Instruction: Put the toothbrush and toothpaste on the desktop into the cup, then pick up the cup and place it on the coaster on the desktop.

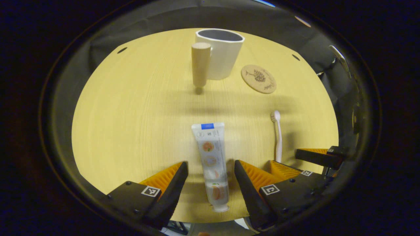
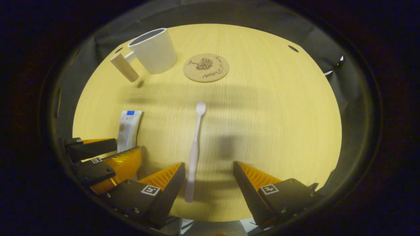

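Left claw (image 1: 211,178): you held it spread, fingers apart on either side of the toothpaste.
Toothpaste (image 1: 211,159): flat on the table (image 1: 131,114), cap end between those fingers.
Right claw (image 2: 209,178): spread too, straddling the toothbrush (image 2: 194,154) handle, untouched.
Cup (image 1: 223,52): upright, far ahead of your left claw.
Coaster (image 1: 258,78): just right of the cup, bare.

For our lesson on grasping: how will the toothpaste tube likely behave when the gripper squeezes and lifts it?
The toothpaste tube looks soft-walled, so it probably dents under the left gripper. Lying flat, it likely won't roll. Its glossy surface may slip.
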Demonstrator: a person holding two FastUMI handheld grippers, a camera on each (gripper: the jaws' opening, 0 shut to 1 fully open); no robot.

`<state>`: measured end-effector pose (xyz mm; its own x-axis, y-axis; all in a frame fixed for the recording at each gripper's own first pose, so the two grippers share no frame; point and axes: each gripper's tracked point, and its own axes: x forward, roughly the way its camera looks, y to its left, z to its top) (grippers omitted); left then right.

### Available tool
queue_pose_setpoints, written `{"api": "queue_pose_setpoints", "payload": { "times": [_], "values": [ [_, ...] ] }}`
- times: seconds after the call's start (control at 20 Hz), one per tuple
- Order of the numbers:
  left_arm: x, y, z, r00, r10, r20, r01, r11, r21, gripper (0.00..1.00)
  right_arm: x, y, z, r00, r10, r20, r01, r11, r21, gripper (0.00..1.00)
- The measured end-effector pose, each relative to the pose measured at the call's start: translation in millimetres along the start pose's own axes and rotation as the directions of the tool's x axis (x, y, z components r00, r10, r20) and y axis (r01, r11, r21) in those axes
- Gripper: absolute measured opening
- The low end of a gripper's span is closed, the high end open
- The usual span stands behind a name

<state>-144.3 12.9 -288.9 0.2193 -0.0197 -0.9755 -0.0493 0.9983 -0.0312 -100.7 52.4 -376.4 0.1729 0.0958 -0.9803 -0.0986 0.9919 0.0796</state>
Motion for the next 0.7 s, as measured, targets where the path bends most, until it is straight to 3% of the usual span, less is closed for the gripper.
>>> {"api": "queue_pose_setpoints", "payload": {
  "times": [0.2, 0.35, 0.55, 0.6, 0.65, 0.7],
  "values": [
    [3, 8, -4, 0.996, 0.052, -0.076, -0.049, 0.998, 0.049, 0.94, -4, 0, -8, 0.995, -0.003, -0.098, 0.006, 0.999, 0.031, 0.96],
    [11, 9, -1, 0.986, 0.052, -0.155, -0.046, 0.998, 0.041, 0.95, 0, -1, -5, 0.986, -0.003, -0.165, 0.015, 0.998, 0.067, 1.0],
    [10, 11, 0, 0.981, 0.056, -0.187, -0.051, 0.998, 0.03, 0.95, 0, -3, 0, 0.982, -0.009, -0.191, 0.025, 0.997, 0.079, 0.96],
    [11, 10, 4, 0.981, 0.06, -0.183, -0.055, 0.998, 0.031, 0.94, 0, -3, 0, 0.981, -0.011, -0.194, 0.027, 0.996, 0.079, 0.86],
    [12, 11, 2, 0.982, 0.061, -0.179, -0.058, 0.998, 0.022, 0.84, 1, -3, 1, 0.981, -0.013, -0.195, 0.029, 0.996, 0.083, 0.79],
    [11, 10, 2, 0.983, 0.062, -0.17, -0.061, 0.998, 0.01, 0.76, 1, -4, 2, 0.981, -0.014, -0.194, 0.034, 0.995, 0.098, 0.57]
  ]
}}
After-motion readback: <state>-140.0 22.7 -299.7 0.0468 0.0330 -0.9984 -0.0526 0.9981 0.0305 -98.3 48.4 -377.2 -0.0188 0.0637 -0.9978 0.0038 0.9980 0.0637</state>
